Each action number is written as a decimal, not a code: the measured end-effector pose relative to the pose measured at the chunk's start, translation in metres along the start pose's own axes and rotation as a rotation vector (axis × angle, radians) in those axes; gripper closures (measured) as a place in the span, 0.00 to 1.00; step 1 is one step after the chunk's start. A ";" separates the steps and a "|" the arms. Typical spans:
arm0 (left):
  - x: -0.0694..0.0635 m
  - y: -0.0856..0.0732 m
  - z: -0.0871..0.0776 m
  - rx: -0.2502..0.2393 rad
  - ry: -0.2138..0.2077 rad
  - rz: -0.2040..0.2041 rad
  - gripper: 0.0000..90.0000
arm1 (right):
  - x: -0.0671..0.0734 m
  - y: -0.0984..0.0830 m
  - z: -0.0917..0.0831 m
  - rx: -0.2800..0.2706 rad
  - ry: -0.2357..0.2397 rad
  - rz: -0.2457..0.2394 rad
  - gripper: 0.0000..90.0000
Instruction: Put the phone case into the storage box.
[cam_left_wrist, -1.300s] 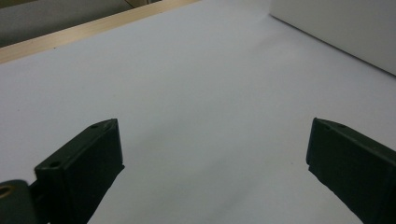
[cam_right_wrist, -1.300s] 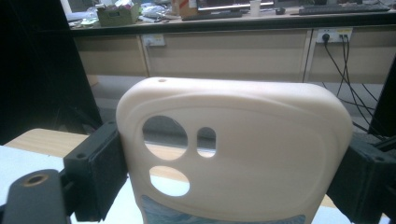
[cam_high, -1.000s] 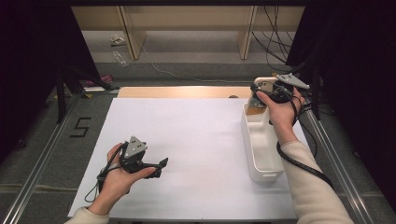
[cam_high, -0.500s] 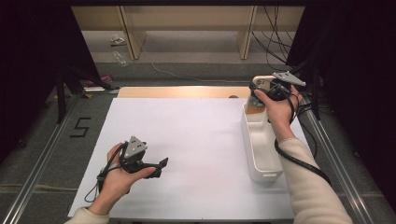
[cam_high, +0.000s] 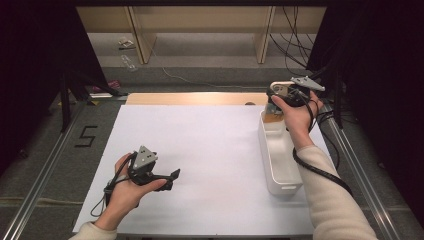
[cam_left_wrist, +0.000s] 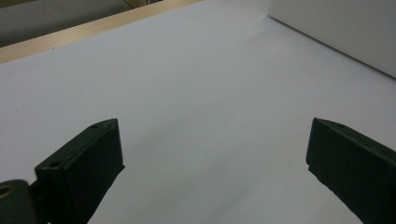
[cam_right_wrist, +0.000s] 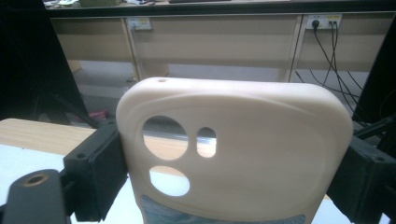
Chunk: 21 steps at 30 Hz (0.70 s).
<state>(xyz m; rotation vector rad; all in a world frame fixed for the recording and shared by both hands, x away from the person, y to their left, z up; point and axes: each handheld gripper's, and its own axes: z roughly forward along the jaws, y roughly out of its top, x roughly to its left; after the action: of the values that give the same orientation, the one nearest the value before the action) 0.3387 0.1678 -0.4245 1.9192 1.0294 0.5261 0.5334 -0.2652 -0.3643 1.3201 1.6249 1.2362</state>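
A cream phone case with round camera cut-outs stands upright between the jaws of my right gripper, which is shut on its two edges. In the high view that gripper hangs over the far end of a long white tray, and the case's tan lower part dips toward the tray. My left gripper rests low over the white table sheet at the front left. It is open, with nothing between its jaws.
The tray's white wall lies ahead and to the right of the left gripper. A wooden strip borders the sheet's far edge. Metal rails flank the table, and cables hang beyond the right corner.
The right gripper with the case has drifted slightly toward the far end of the tray. The left hand has kept still.
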 end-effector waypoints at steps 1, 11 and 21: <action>0.000 0.000 0.000 0.001 0.001 0.000 0.04 | 0.000 0.000 0.001 0.003 -0.002 0.001 0.14; 0.000 0.000 0.000 0.002 -0.001 0.002 0.04 | 0.001 -0.004 0.005 0.024 -0.006 -0.005 0.14; 0.000 0.001 0.000 -0.001 -0.002 0.002 0.04 | 0.002 -0.007 0.007 0.039 -0.016 -0.011 0.14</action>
<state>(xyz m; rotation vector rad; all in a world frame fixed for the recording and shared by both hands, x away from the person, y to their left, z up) 0.3386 0.1677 -0.4238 1.9197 1.0265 0.5255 0.5375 -0.2618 -0.3731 1.3391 1.6508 1.1902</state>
